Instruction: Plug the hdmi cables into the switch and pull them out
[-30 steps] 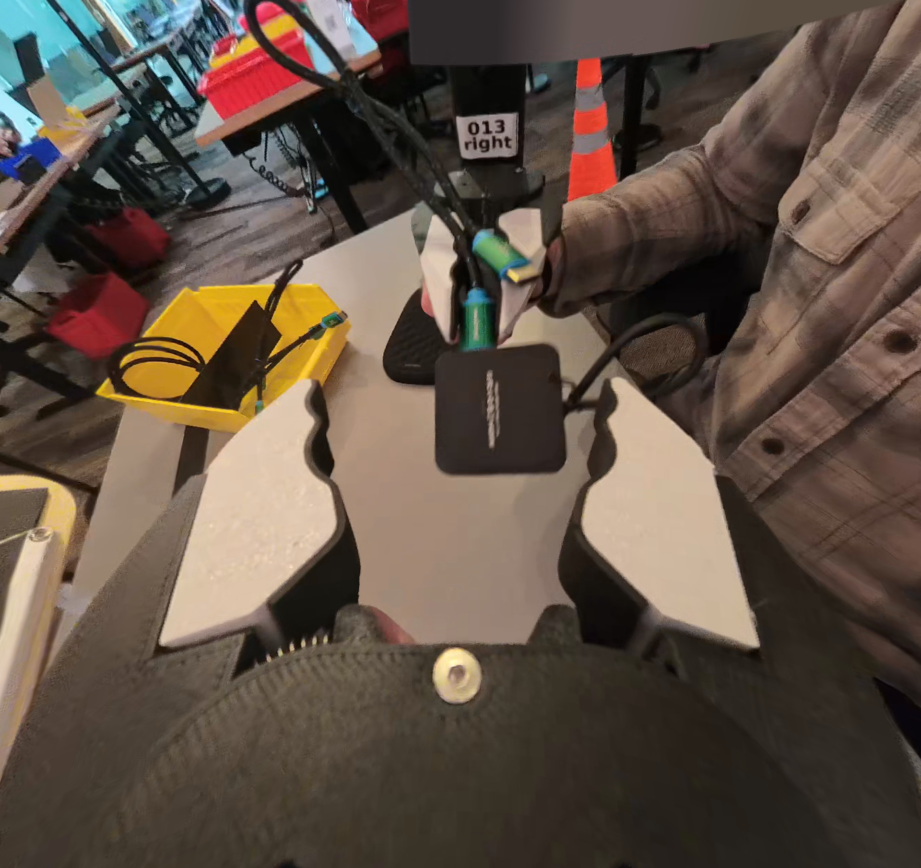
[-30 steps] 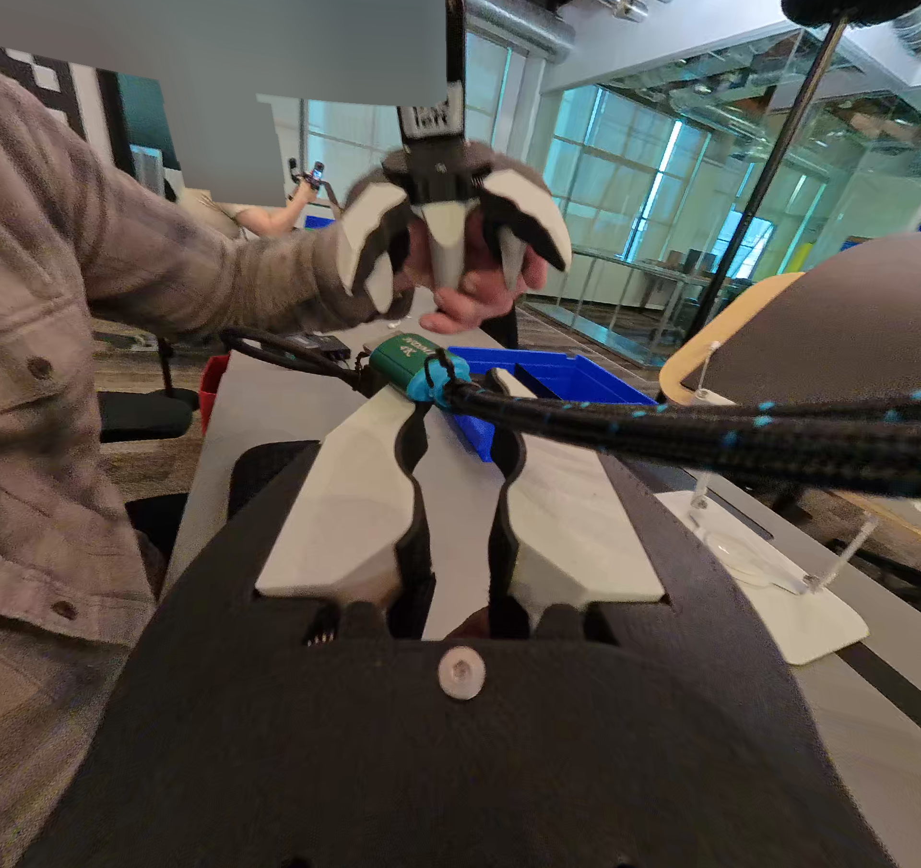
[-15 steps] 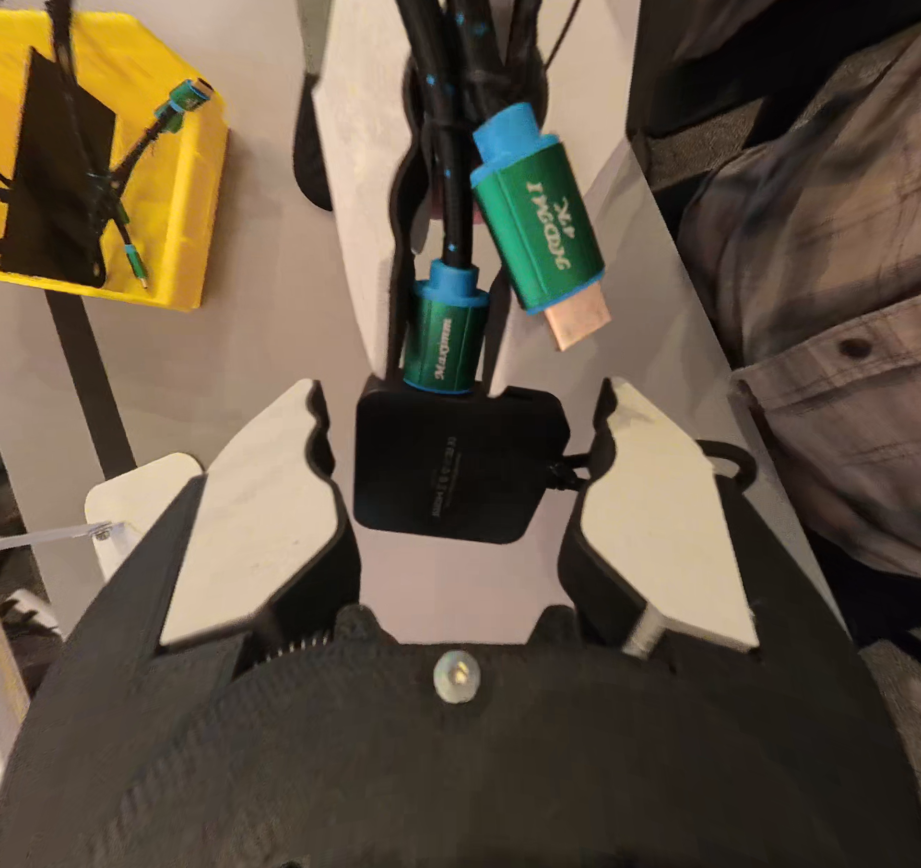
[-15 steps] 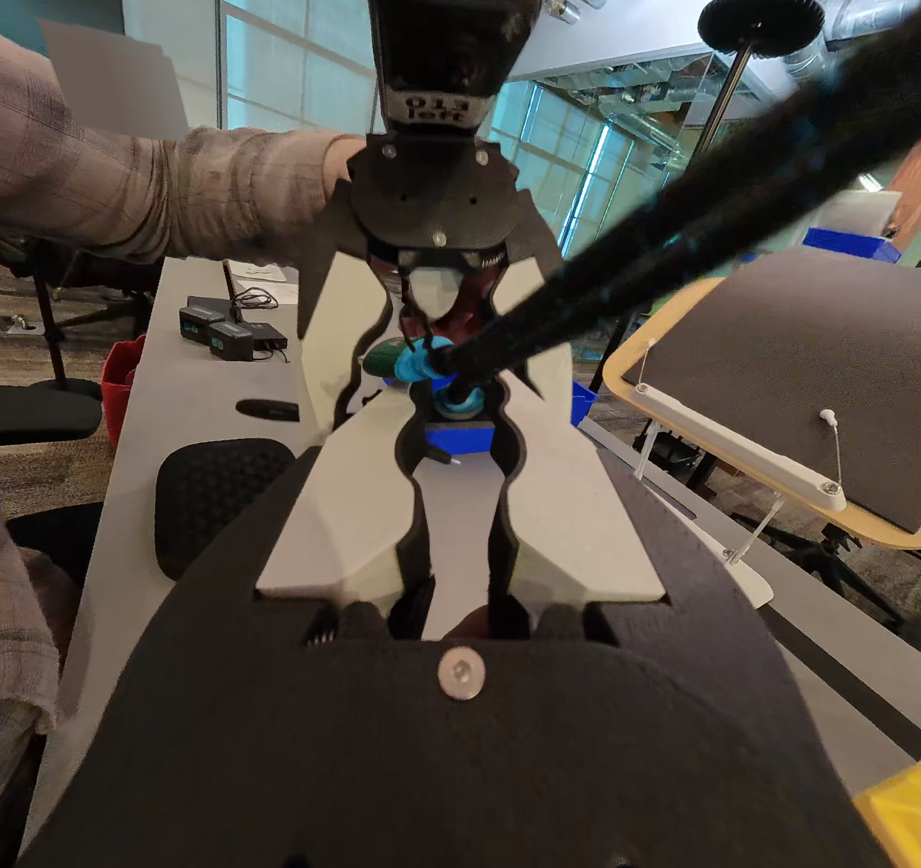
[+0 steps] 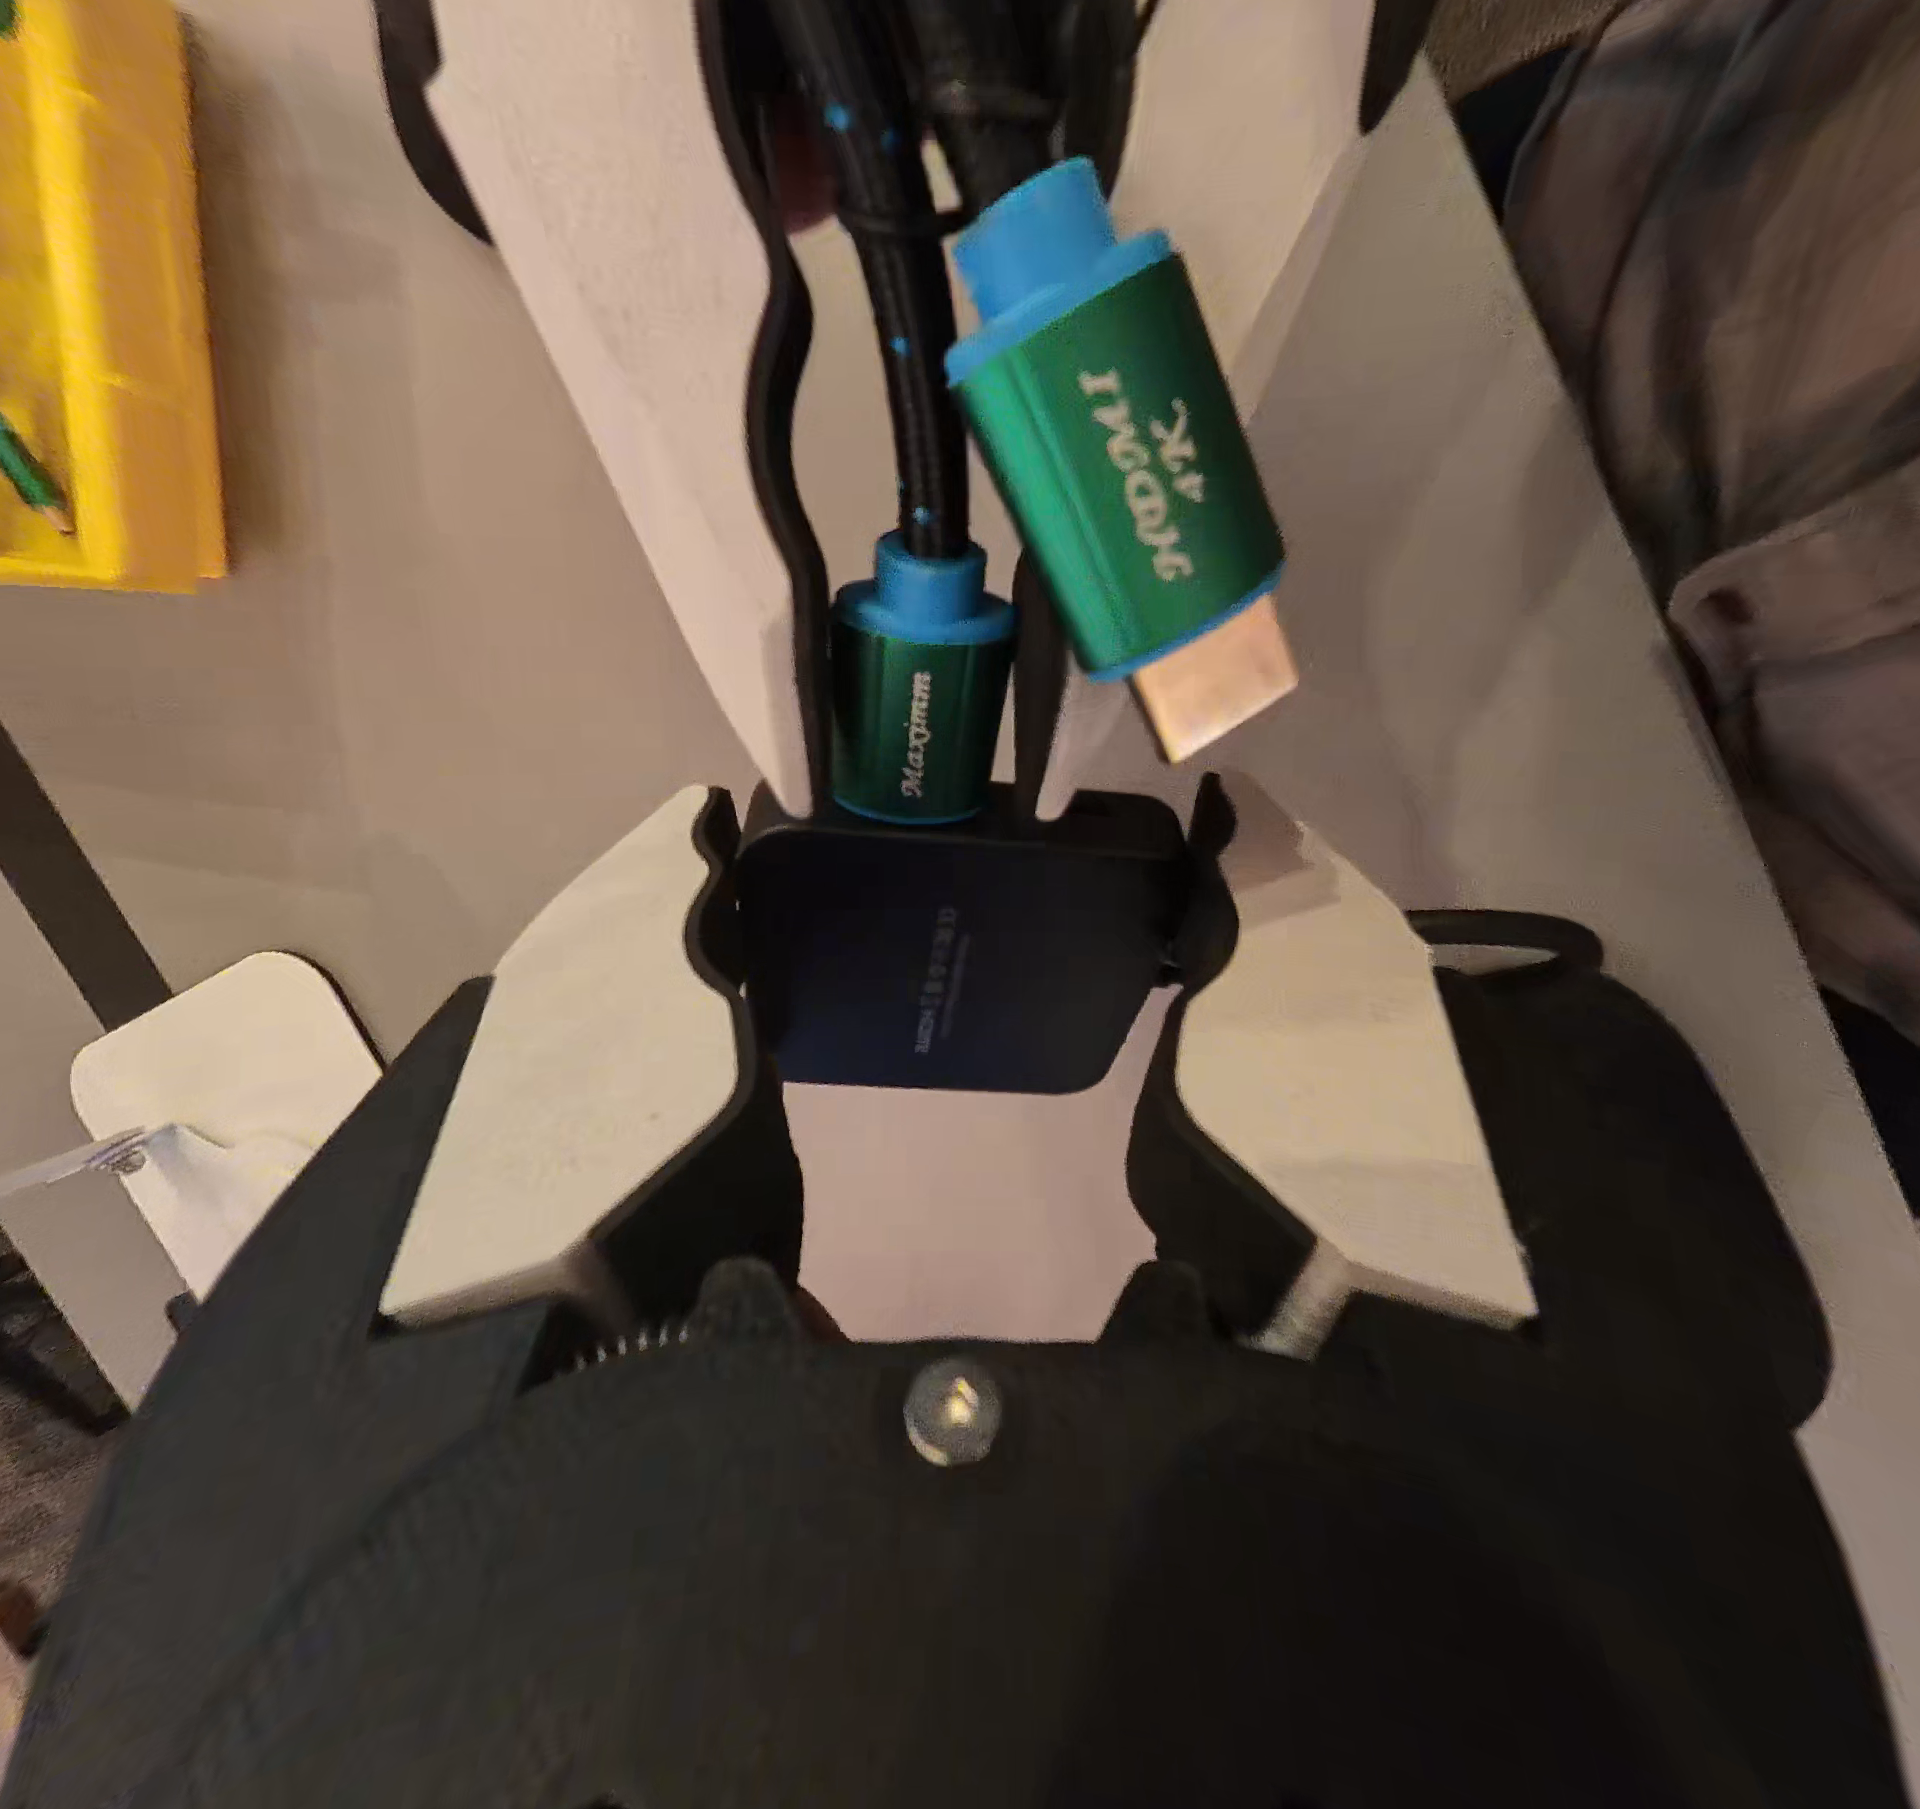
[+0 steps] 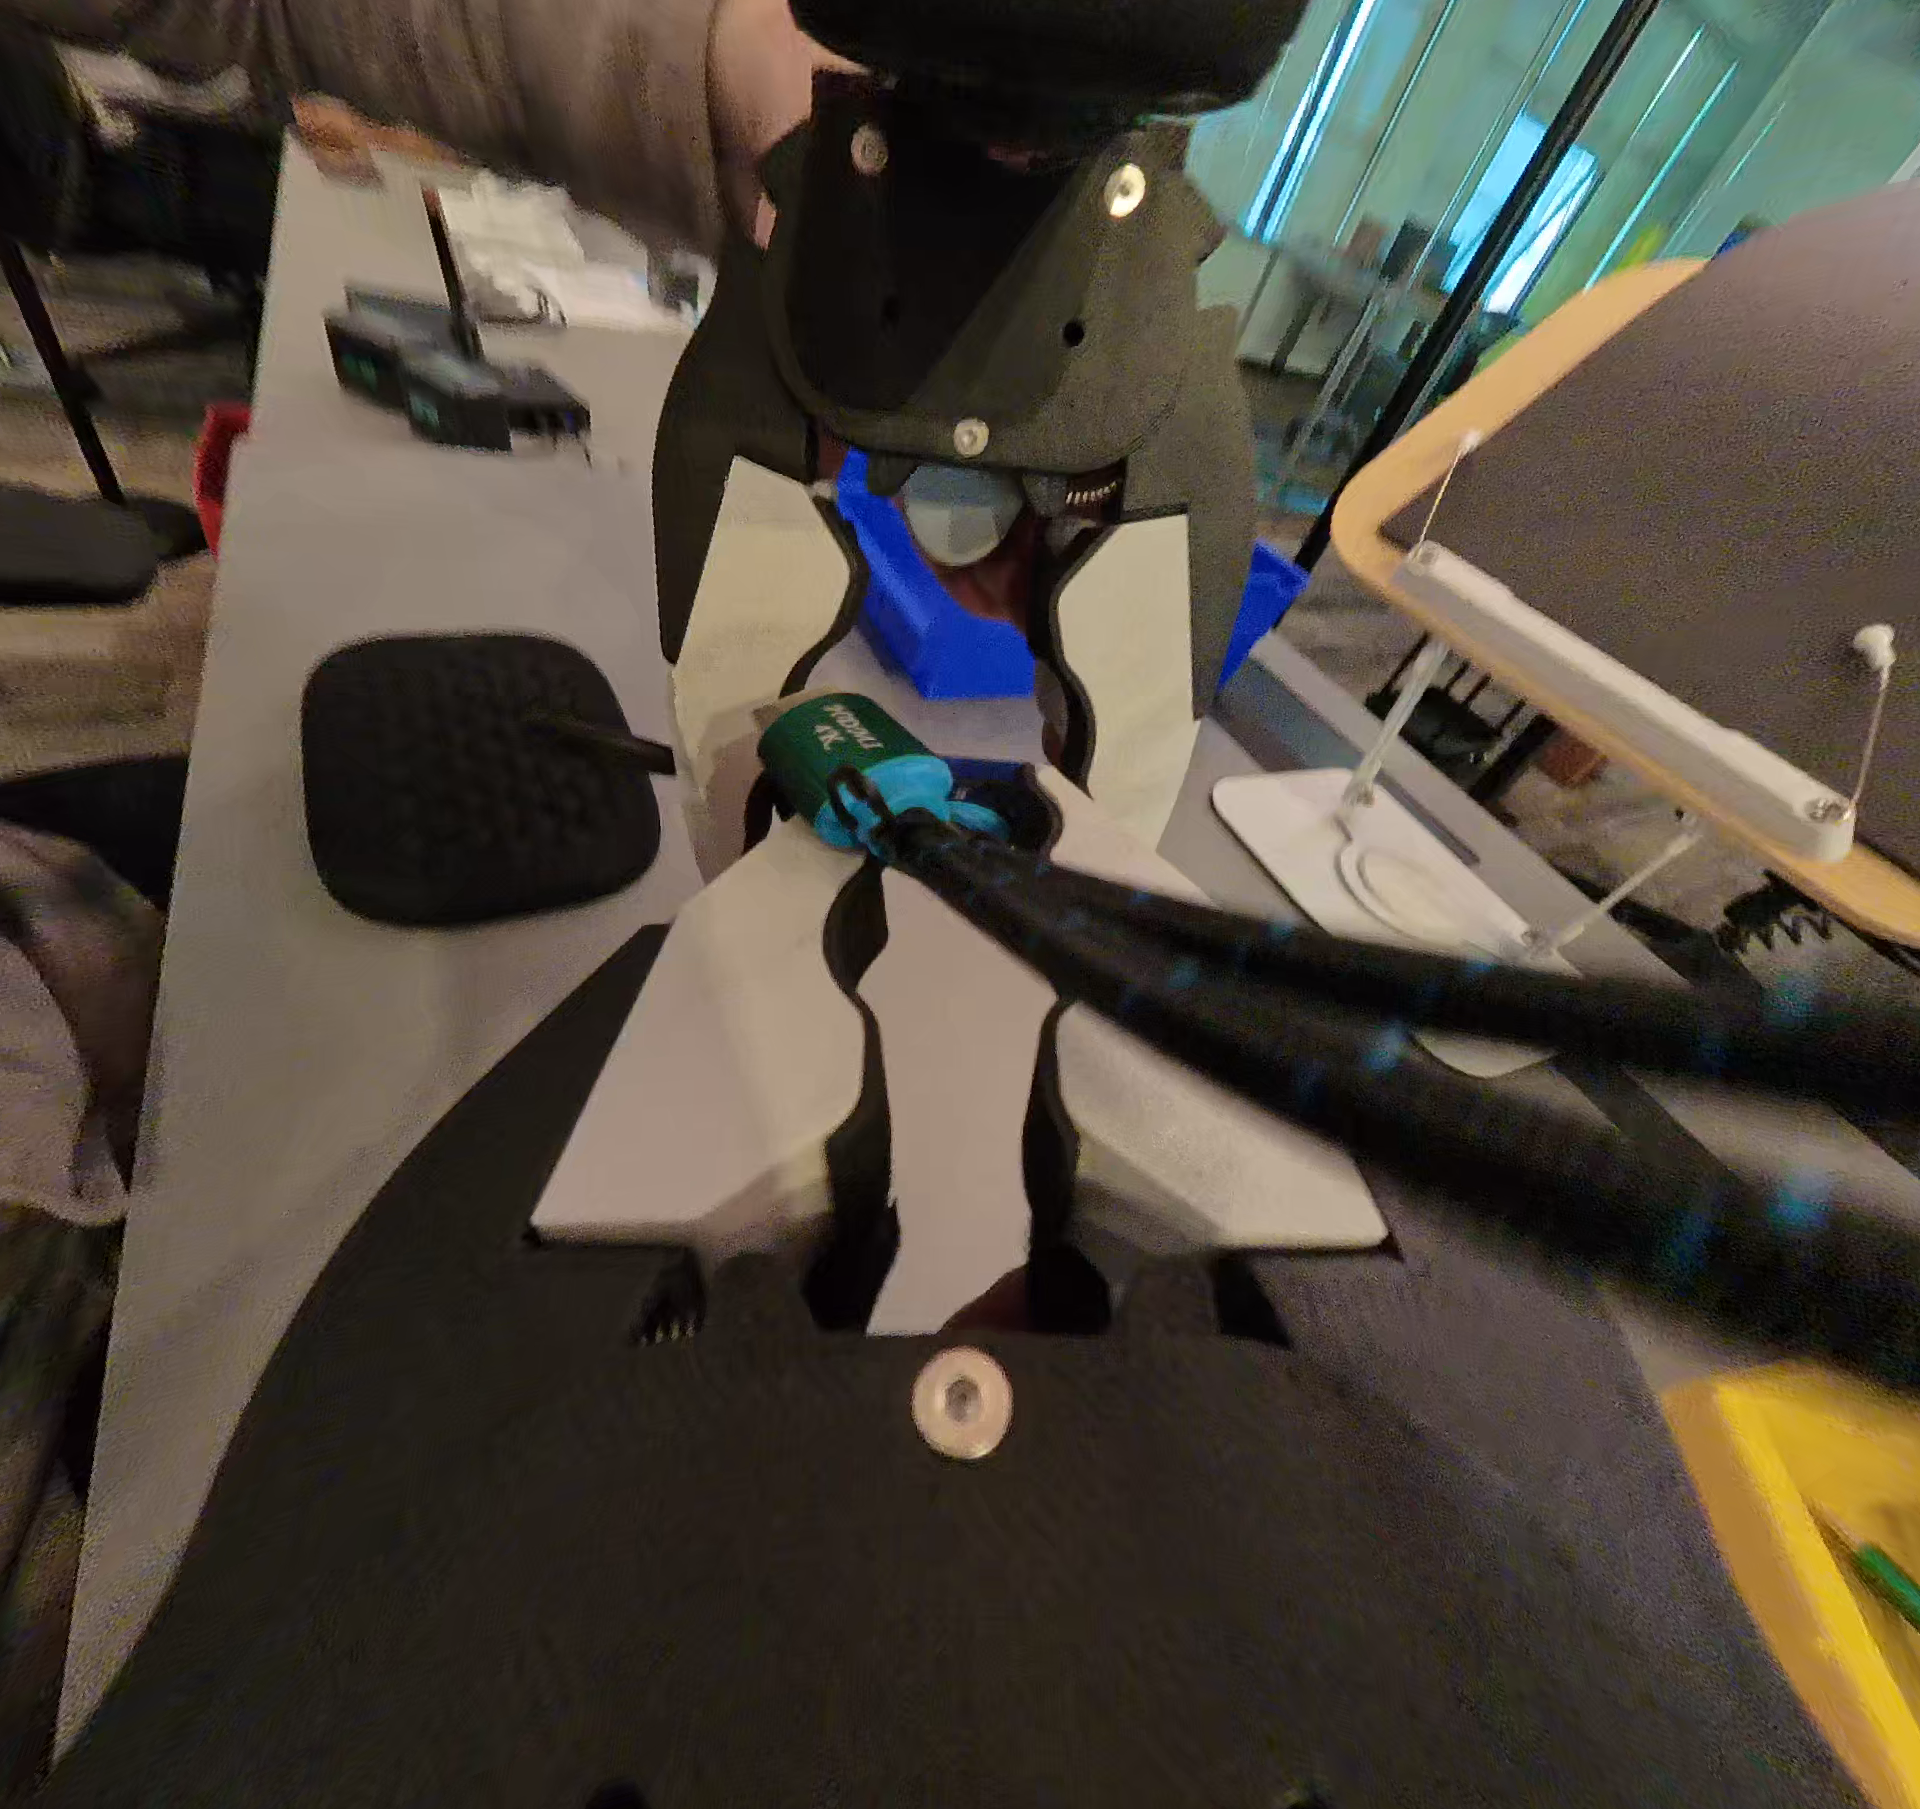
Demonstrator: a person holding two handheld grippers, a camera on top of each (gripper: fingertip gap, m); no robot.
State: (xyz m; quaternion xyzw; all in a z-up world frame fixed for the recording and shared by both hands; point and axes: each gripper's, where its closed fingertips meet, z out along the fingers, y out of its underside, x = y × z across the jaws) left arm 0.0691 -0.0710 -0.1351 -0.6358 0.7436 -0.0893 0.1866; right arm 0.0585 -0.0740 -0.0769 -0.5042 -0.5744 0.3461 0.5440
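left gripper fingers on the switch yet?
Touching. In the left wrist view both fingers press the side edges of the black switch, with no gap showing.

Left tongs [image 5: 961,886] clamped, right tongs [image 6: 951,824] nearly closed, tips facing each other.

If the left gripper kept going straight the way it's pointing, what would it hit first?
Probably the right gripper facing it, shut on the plugged-in HDMI connector; the left gripper already clamps the black switch.
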